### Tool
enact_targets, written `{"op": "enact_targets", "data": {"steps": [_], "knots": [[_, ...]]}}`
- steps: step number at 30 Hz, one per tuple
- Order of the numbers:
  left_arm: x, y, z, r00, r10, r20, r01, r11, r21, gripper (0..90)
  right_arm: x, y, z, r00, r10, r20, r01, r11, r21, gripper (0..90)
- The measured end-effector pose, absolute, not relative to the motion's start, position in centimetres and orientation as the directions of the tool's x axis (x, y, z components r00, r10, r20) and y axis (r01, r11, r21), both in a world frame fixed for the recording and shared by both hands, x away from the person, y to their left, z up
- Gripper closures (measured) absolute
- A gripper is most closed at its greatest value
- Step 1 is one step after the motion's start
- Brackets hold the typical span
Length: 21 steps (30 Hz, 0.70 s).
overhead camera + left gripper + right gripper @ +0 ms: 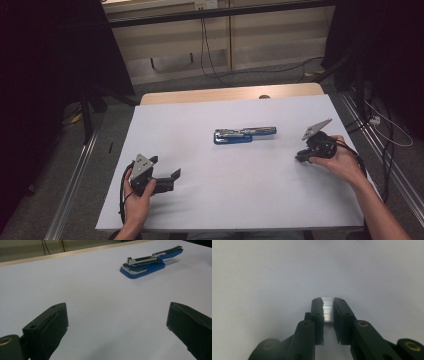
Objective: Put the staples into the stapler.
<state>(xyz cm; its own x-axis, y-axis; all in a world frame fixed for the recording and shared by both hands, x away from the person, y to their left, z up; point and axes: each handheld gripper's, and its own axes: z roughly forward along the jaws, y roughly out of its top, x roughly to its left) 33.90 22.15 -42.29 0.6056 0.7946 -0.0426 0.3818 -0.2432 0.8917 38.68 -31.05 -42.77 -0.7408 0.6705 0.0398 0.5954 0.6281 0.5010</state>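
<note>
A stapler (244,134) lies near the middle of the table (210,110), lengthwise across it, its top arm swung open and raised. The left gripper (170,172) rests at the near left of the table, well apart from the stapler, which sits ahead of it and to its right. The right gripper (303,156) sits at the right side, level with the stapler and near it. Between its jaws sits what seems to be a strip of staples (328,309), just above the table surface.
</note>
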Motion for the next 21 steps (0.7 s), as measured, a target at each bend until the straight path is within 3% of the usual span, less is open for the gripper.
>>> {"op": "enact_targets", "data": {"steps": [21], "knots": [[33.84,22.03,-42.23,0.622,0.782,-0.031,0.367,-0.257,0.894,4.2,38.54,-31.42,-42.40,-0.716,0.692,0.087,0.598,0.544,0.589,79.4]]}}
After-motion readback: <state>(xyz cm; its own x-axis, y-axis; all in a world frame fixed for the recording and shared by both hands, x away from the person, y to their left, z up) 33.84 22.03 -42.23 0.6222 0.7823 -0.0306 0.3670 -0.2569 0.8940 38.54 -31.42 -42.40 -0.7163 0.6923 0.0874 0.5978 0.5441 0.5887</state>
